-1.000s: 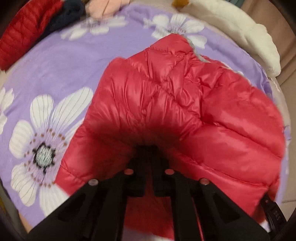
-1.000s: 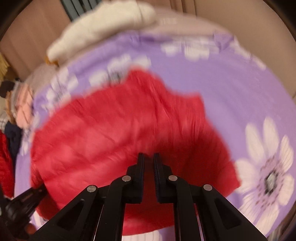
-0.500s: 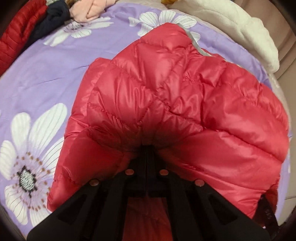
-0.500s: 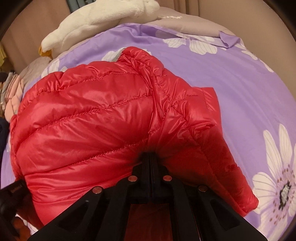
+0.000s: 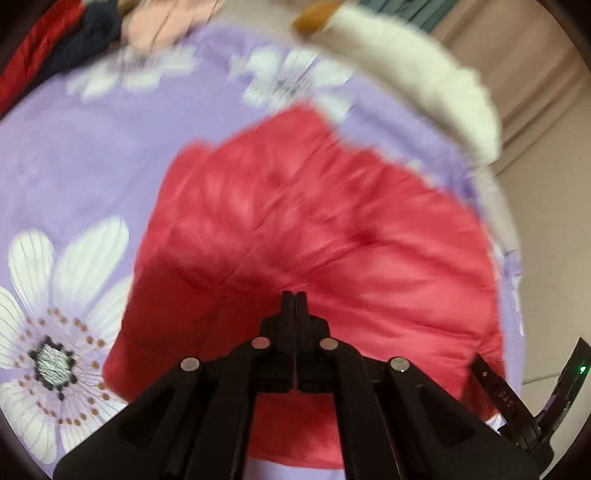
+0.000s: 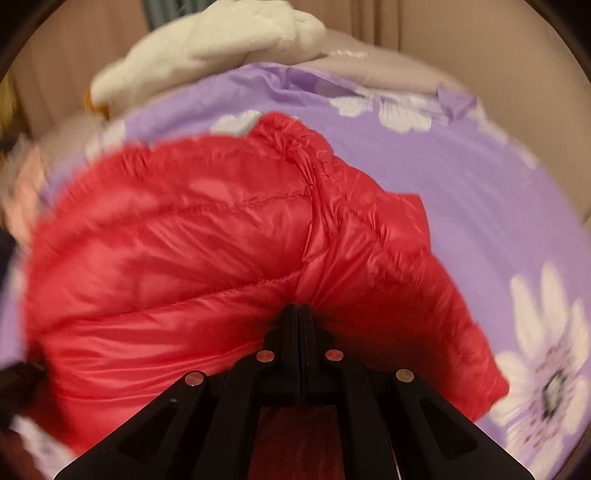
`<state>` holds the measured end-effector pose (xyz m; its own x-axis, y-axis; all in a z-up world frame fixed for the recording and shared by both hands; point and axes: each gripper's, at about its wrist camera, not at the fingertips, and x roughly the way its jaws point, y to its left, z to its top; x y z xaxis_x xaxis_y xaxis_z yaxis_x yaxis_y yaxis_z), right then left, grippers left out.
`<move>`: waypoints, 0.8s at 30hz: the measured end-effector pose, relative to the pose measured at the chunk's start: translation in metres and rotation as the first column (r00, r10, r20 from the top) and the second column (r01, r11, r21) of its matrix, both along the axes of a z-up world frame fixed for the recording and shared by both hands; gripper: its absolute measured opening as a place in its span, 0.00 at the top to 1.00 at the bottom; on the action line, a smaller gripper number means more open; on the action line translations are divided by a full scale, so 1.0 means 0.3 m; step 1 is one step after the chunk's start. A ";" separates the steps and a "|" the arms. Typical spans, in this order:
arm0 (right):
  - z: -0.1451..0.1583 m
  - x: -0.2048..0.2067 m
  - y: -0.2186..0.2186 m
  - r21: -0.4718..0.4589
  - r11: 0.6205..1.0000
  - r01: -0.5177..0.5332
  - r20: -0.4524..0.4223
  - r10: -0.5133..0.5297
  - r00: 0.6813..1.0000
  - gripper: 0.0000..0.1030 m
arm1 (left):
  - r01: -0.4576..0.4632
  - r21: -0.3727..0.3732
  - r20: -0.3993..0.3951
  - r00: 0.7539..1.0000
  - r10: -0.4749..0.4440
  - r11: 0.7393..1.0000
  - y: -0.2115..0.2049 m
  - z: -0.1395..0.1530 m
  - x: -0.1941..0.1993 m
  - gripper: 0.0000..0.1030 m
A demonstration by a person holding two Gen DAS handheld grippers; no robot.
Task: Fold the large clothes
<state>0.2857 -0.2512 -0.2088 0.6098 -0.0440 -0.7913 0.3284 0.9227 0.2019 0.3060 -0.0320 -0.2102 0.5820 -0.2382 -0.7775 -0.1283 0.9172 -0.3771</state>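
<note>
Up at eleven o'clock of your left gripper (image 5: 294, 297), a clothes pile (image 5: 92, 33) sits; a white plush (image 5: 424, 77) lies at one o'clock. Its jaws are pressed together, apparently on nothing. Your right gripper (image 6: 298, 310) pinches the red puffer jacket (image 6: 207, 258), bunched and glossy on the purple floral bedsheet (image 6: 498, 206).
</note>
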 end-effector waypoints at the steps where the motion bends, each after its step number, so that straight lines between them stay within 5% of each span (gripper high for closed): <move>1: 0.037 -0.019 0.018 -0.025 1.000 -0.018 0.038 0.019 0.999 0.97 | 0.002 0.050 0.039 0.999 -0.004 0.999 -0.027 0.038 -0.017 1.00; 3: 0.105 -0.047 0.080 -0.076 0.995 -0.071 0.090 0.078 0.993 0.97 | 0.027 0.126 0.106 0.993 -0.041 0.992 -0.094 0.097 -0.040 1.00; 7: 0.147 -0.021 0.119 0.155 0.963 -0.220 0.182 0.191 0.964 0.97 | 0.114 -0.003 0.057 0.992 -0.114 0.993 -0.157 0.050 -0.015 0.96; 10: 0.096 0.049 0.154 0.114 0.972 -0.204 0.100 0.193 0.976 0.97 | 0.104 0.010 0.005 0.995 -0.104 0.994 -0.182 -0.062 -0.003 0.96; 15: -0.041 0.104 0.130 0.188 0.962 -0.199 0.019 0.199 0.980 1.00 | 0.094 -0.092 -0.043 0.994 -0.098 0.991 -0.140 -0.142 0.026 0.96; 21: -0.090 0.100 0.104 0.279 0.945 -0.173 0.005 0.179 0.984 1.00 | 0.100 -0.023 -0.032 0.994 -0.101 0.995 -0.166 -0.145 0.028 0.96; 24: -0.092 0.112 0.109 0.249 0.951 -0.184 -0.002 0.191 0.982 1.00 | 0.097 -0.005 -0.031 0.995 -0.097 0.995 -0.174 -0.153 0.031 0.96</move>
<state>0.3193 -0.2186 -0.2365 0.5680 0.2678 -0.7782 0.1623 0.8905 0.4249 0.3154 -0.0843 -0.2562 0.5314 -0.2949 -0.7942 -0.0505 0.9248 -0.3772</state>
